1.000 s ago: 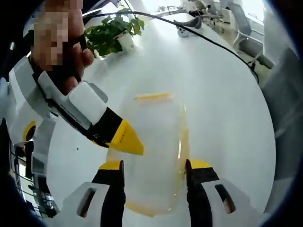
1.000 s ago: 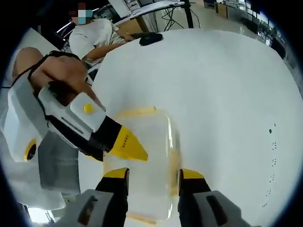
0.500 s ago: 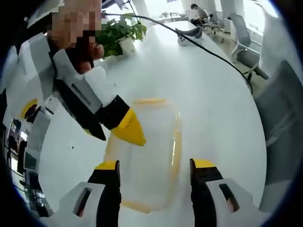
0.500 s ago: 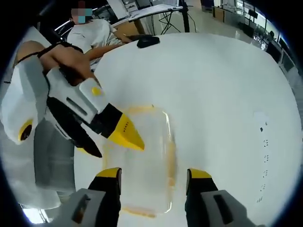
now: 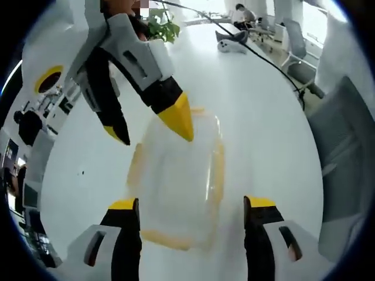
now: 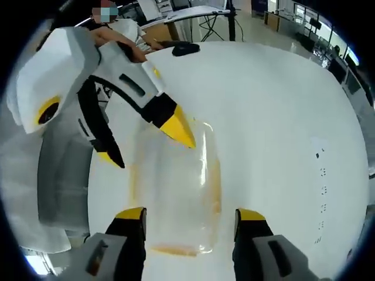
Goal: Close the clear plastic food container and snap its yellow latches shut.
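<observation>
The clear plastic container (image 5: pixel 179 181) with yellow latches along its edges lies flat on the white table (image 5: pixel 258 111). My left gripper (image 5: pixel 192 205) stands open, its jaws straddling the container's near end without touching it. In the left gripper view the right gripper (image 5: pixel 149 126) comes in from the upper left, open, with one yellow fingertip (image 5: pixel 179 117) over the container's far end. In the right gripper view my right gripper (image 6: pixel 190 214) is open astride the container (image 6: pixel 176 187), and the left gripper (image 6: pixel 145 143) reaches in from the upper left, open. Whether the latches are snapped I cannot tell.
A potted plant (image 5: pixel 161 26), a black cable (image 5: pixel 263 55) and a dark object (image 5: pixel 231 42) lie at the table's far end, with office chairs (image 5: pixel 302 58) beyond. In the right gripper view a black object (image 6: pixel 186 48) sits far off and a person (image 6: pixel 126 32) sits behind the table.
In both views the other gripper has swung up from the container's left side to its far end, with both its spread jaws now showing. Each view's own jaws stand slightly wider apart.
</observation>
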Demonstrator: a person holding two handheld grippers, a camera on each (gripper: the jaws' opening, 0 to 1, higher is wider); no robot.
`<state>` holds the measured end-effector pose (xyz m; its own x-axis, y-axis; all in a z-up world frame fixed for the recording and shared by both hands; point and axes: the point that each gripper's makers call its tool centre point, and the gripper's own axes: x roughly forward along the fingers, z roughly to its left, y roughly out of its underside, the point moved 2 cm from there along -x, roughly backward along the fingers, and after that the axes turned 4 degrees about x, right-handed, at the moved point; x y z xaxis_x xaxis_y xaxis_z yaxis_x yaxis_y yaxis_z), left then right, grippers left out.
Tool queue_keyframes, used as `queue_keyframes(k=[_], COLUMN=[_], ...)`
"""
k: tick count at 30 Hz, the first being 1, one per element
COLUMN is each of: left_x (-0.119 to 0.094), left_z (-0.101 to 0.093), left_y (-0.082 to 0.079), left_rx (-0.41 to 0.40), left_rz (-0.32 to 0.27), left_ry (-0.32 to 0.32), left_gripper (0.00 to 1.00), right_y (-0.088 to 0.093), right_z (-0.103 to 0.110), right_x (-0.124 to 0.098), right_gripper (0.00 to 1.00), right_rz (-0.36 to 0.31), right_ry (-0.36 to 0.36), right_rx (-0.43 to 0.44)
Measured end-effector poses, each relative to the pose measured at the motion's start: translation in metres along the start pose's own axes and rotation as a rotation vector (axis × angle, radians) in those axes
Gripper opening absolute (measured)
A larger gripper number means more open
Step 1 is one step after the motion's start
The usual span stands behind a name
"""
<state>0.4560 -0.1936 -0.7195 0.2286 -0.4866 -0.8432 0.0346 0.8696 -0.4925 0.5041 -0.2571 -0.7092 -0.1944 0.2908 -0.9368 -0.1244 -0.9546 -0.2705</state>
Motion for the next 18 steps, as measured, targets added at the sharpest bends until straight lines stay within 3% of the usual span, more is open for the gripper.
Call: queue_keyframes(k=[18], left_x=[-0.001], left_z=[0.01], left_y=[0.013], left_rx=[0.027], left_rz=[0.049], left_ry=[0.02], left_gripper=[0.74], right_y=[0.009], right_z=[0.02], right_x=[0.003], right_gripper=[0.72], right_rz=[-0.053], right_ry=[0.039], right_rx=[-0.017])
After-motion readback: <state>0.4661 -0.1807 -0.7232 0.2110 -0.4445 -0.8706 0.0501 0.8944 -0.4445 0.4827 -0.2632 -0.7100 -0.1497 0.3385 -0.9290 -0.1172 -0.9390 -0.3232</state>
